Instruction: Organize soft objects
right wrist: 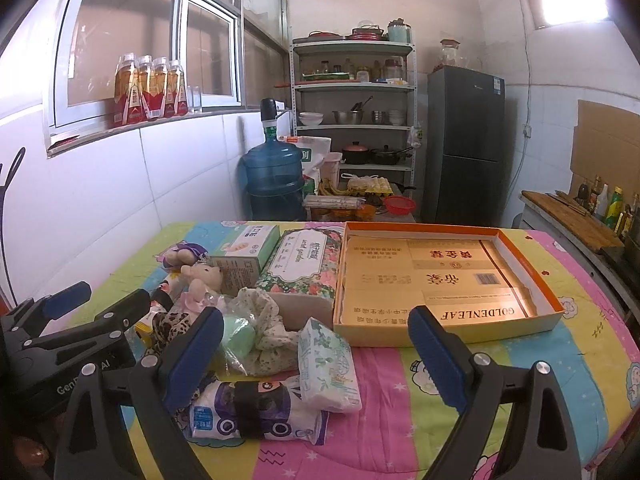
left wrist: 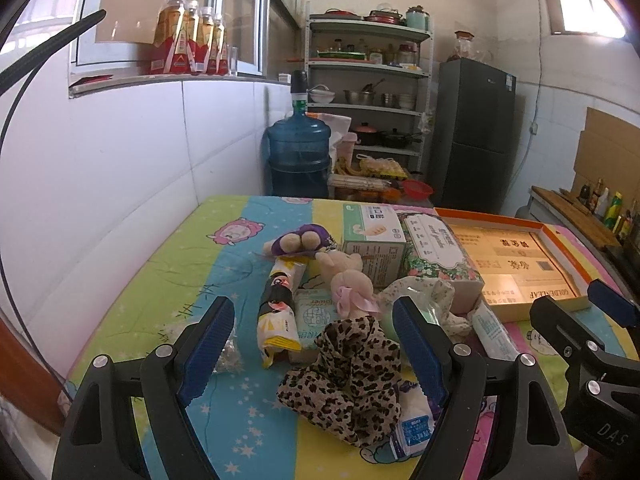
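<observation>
Clutter covers the table (right wrist: 460, 400): scarf (left wrist: 348, 380), tissues (right wrist: 330, 364), plush (left wrist: 352, 288), beside the empty box (right wrist: 556, 312). The 2 grippers, left (left wrist: 316, 352) and right (right wrist: 316, 354), hover spread, holding nothing. Risk: the left closing on the scarf could drag the packet beneath along.

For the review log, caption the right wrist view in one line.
Open right gripper hovers over tissue pack beside empty orange-rimmed box.

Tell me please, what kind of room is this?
Probably a home kitchen or pantry: a shelf rack holding pots and bowls, a dark fridge, and a blue water jug behind the table.
</observation>
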Available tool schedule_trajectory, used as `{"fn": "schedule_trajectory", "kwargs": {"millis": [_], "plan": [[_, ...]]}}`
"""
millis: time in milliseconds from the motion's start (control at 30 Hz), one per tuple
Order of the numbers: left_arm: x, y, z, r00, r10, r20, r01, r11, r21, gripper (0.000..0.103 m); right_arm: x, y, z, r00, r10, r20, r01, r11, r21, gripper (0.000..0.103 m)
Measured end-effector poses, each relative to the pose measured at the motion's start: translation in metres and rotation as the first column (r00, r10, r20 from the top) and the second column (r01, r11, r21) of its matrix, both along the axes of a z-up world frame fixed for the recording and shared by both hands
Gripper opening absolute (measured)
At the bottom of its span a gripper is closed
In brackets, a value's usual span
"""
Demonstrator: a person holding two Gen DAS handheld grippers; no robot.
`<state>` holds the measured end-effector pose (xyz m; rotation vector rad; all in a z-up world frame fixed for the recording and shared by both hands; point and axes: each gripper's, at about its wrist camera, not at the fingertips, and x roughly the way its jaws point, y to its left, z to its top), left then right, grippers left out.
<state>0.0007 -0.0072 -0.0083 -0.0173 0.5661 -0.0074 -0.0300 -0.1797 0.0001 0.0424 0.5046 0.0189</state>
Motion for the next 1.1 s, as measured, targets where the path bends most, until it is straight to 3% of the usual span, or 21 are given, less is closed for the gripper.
{"fn": "schedule_trajectory", "kwargs": {"millis": [1100], "plan": [[0.0009, -0.0020, 0.0000, 1.000, -0.016, -0.005, 0.016, 1.000, 0.001, 0.082, -0.0002, -0.0007, 0.0022, 1.000, 0.016, -0.004, -0.016, 1.000, 0.017, 0.094]]}}
